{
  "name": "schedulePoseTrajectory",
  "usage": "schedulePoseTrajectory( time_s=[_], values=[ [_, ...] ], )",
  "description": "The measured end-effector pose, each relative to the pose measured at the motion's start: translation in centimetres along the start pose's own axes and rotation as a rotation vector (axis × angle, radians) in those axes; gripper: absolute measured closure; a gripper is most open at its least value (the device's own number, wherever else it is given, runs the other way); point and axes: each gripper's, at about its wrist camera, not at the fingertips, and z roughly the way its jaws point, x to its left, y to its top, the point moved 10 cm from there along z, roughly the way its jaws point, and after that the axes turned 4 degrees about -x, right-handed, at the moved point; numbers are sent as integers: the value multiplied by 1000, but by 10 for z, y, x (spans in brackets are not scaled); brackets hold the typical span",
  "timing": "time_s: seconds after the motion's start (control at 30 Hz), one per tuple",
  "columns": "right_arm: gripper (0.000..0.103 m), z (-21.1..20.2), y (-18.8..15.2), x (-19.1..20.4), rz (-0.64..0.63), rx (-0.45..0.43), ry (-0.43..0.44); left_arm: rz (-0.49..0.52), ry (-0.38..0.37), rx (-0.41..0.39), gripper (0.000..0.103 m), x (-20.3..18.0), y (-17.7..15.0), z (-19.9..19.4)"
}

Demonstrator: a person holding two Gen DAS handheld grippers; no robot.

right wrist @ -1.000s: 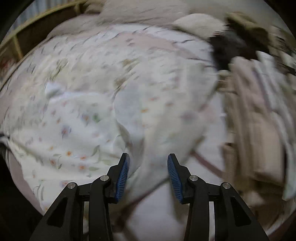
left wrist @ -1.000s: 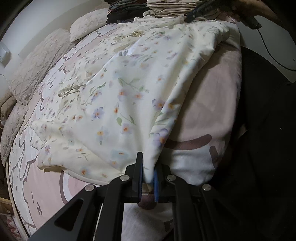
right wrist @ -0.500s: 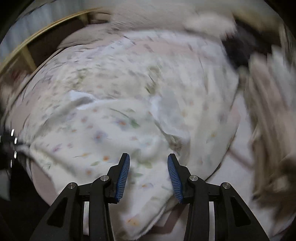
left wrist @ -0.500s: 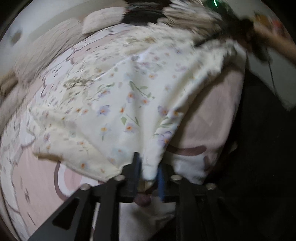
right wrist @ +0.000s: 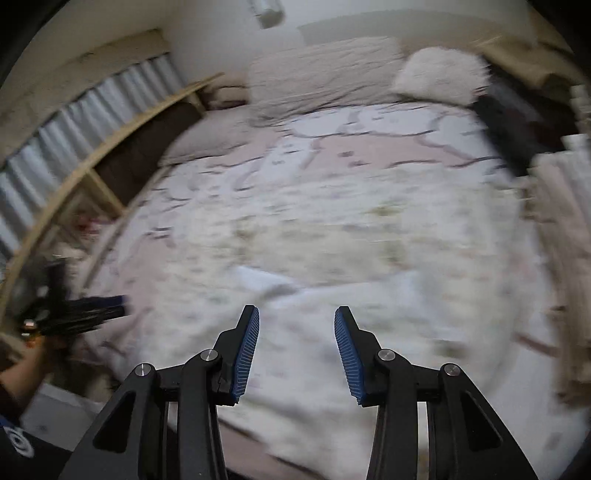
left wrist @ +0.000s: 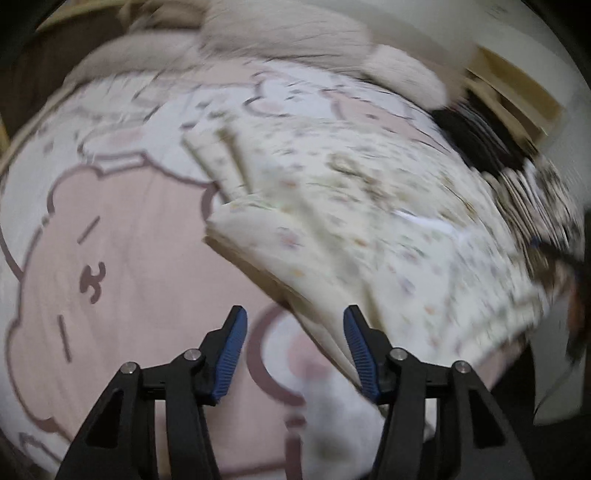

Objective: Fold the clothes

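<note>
Though motion blur softens much of the left wrist view, the left hand-held gripper (left wrist: 293,350) plainly stands wide apart with nothing between its blue pads, hovering over the pink cartoon-print bed sheet (left wrist: 122,258). The floral garment (left wrist: 369,229) lies on the bed ahead and to the right, its near edge showing stacked folded layers and running down just beside the right pad. Beige pillows (left wrist: 288,33) sit at the far end, and a dark, striped pile of clothes (left wrist: 491,147) lies beyond the garment.

From the right wrist view, the right hand-held gripper (right wrist: 297,350) is likewise spread wide and empty above the floral garment (right wrist: 332,240), which is too blurred here to show any fold. This view alone shows a wooden bed rail (right wrist: 110,147) at the left, the left gripper's black tip (right wrist: 74,314) at the bed's edge, and a tall folded stack (right wrist: 561,229) at the right.
</note>
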Motion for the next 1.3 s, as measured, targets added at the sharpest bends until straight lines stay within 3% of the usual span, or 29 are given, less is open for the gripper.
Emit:
schedulePoseTrajectory(
  time_s=[0.23, 0.43, 0.5, 0.57, 0.67, 0.77, 0.87, 0.93, 1.13, 1.3],
  values=[
    [60, 80, -39, 15, 83, 160, 53, -279, -2, 6, 54, 51, 48, 42],
    [60, 96, -64, 2, 190, 227, 62, -460, -81, -36, 54, 73, 104, 74],
    [60, 93, -65, -2, 219, 221, 75, -534, -116, -50, 60, 83, 110, 80],
    [60, 91, -65, -3, 229, 218, 80, -608, -151, -64, 75, 92, 115, 84],
    [60, 91, -66, -2, 226, 218, 78, -720, -208, -82, 85, 107, 117, 87],
    [60, 92, -67, -3, 228, 218, 82, -792, -252, -105, 88, 114, 112, 86],
    [60, 94, -67, -3, 231, 218, 85, -795, -238, -123, 100, 116, 112, 85],
    [60, 94, -67, -3, 230, 218, 86, -770, -206, -128, 100, 116, 113, 84],
    [60, 95, -69, -3, 219, 216, 77, -617, 35, -264, 100, 140, 131, 33],
    [60, 97, -70, -3, 214, 210, 82, -554, 136, -209, 100, 157, 116, 33]
  ],
)
